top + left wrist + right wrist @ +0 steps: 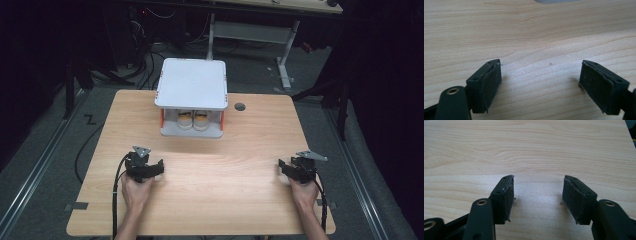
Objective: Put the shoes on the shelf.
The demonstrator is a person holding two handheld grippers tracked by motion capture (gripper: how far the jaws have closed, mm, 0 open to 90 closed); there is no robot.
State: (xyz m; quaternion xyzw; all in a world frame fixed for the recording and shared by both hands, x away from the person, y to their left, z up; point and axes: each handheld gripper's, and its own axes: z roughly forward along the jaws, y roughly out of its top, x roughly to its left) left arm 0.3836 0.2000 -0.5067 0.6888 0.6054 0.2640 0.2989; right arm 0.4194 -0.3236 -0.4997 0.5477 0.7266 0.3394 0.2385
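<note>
A white two-tier stand sits at the table's far middle, a pair of shoes on its lower shelf.

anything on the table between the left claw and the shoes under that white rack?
Nothing visible. Bare wood lies between the left claw and the shoes on the rack's lower shelf. The shelf's front is open; orange posts flank them at the sides.

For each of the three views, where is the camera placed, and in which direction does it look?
High view: above the person's side, looking forward and down on the table and white shelf stand; both forearms, left hand-held gripper, right hand-held gripper.
Left gripper view: on the left gripper, looking along its open jaws at bare wood.
Right gripper view: on the right gripper, the same.
Shared: the wooden tabletop.
</note>
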